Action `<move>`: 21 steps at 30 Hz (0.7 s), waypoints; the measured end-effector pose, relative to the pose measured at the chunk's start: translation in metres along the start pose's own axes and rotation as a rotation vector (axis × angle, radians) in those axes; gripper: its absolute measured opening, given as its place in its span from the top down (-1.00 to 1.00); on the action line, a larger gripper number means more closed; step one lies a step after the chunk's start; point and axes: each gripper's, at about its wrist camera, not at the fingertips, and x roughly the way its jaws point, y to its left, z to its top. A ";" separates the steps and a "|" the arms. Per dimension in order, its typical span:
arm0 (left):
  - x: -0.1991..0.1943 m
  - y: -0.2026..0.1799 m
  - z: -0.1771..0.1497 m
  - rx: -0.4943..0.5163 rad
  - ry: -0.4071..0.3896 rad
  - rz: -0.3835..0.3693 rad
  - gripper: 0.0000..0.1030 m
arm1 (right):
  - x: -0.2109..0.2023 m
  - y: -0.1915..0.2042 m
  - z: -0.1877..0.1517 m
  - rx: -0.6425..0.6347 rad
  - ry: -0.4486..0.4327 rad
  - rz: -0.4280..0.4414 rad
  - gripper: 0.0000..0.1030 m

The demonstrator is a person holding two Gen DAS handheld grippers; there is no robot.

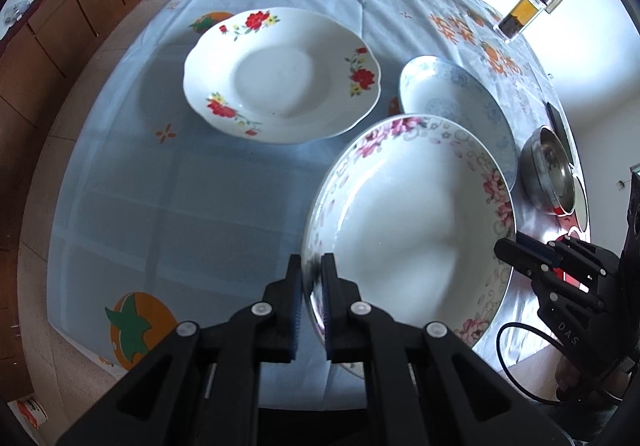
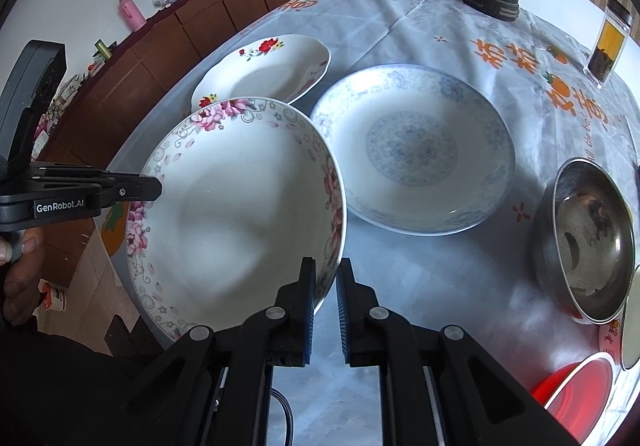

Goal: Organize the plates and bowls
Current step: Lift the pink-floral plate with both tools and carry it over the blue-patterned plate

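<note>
Glazed porcelain is the trouble here: the pink-flowered plate [image 1: 408,221] is held clear of the table [image 1: 160,185], tilted, and gripped only at its rim, so a slip would drop it onto the dishes below.

On the left, the left tool [image 1: 311,302] is clamped on the plate's near-left rim, one pad on each face. The hold looks narrow for so wide a dish, and a twist of the wrist could lever it loose. The red-flowered plate [image 1: 280,75] lies flat on the table beyond, well apart from that tool.

Further right, the right tool [image 2: 326,298] straddles the opposite rim, its pads [image 2: 310,298] slightly apart with a gap on the right-hand side, so it seems not to be gripping. If it closes off-centre it could knock the plate against the blue-patterned plate [image 2: 412,149], which sits just beside and partly under the raised edge. The steel bowl [image 2: 588,242] stands at the far right.
</note>
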 end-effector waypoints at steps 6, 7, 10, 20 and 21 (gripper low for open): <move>0.000 -0.017 0.014 0.027 -0.013 -0.005 0.90 | -0.005 -0.010 0.001 0.023 -0.018 -0.015 0.78; 0.000 -0.019 0.016 0.031 -0.015 -0.005 0.90 | -0.006 -0.012 0.002 0.026 -0.021 -0.018 0.78; 0.001 -0.025 0.021 0.042 -0.018 -0.008 0.90 | -0.009 -0.017 0.003 0.035 -0.029 -0.024 0.78; 0.002 -0.040 0.036 0.070 -0.028 -0.012 0.90 | -0.012 -0.035 0.010 0.057 -0.047 -0.036 0.78; 0.003 -0.041 0.037 0.071 -0.027 -0.013 0.90 | -0.012 -0.037 0.011 0.059 -0.048 -0.037 0.78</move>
